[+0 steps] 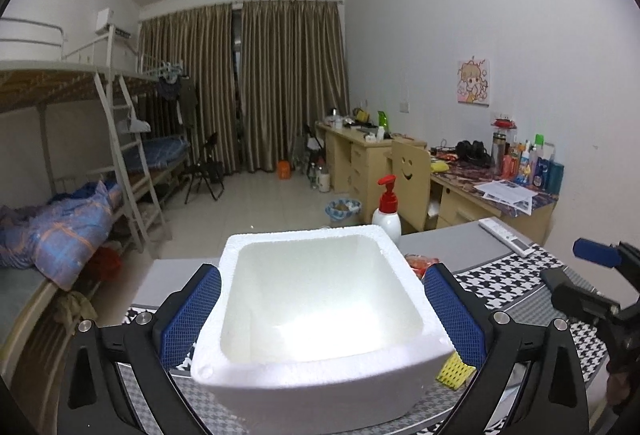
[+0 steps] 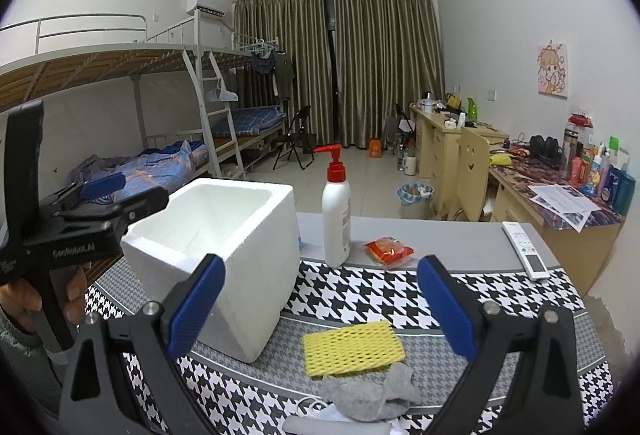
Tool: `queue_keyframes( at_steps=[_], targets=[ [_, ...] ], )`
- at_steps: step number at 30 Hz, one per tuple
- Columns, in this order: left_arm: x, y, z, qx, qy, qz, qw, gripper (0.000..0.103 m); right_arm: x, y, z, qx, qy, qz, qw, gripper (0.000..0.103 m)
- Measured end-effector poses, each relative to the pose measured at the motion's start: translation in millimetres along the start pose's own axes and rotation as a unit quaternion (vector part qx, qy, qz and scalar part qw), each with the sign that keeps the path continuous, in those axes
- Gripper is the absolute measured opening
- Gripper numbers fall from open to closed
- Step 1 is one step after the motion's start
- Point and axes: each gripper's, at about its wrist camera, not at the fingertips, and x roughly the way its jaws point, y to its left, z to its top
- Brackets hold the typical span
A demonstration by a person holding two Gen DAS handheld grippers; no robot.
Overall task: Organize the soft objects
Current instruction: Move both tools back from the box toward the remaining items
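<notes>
Straddling the foam box point(image 1: 320, 315), left tongs point(image 1: 320, 319) gape; right tongs point(image 2: 320, 319) gape, empty.

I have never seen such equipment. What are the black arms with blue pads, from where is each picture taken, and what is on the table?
There is no robot: a person holds a two-finger gripper in each hand, and each carries a camera looking along its fingers.

The left camera shows the left gripper, open, its blue pads either side of the white foam box, which looks empty; I see no squeeze. The right camera shows the right gripper, open, holding nothing.

On the houndstooth cloth lie a yellow mesh foam pad and a grey crumpled cloth. Behind stand a white pump bottle with red top, a red packet and a white remote control.
</notes>
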Motion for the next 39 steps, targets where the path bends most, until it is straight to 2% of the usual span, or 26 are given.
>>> queue_keyframes(
  at_steps=[12,22,39],
  targets=[
    [-33,-4,-10,-0.012,-0.027,-0.002,0.9995,0.102,-13,5,-9,-0.008,-0.005,0.001,1.0,0.099],
    [-39,-14,-27,-0.004,-0.034,0.003,0.9994,0.102,-23,4,-21,-0.003,-0.006,-0.006,1.0,0.099],
    [-50,-28,-55,0.007,-0.026,-0.042,0.9988,0.102,-37,1,-45,0.004,-0.006,-0.023,1.0,0.099]
  ],
)
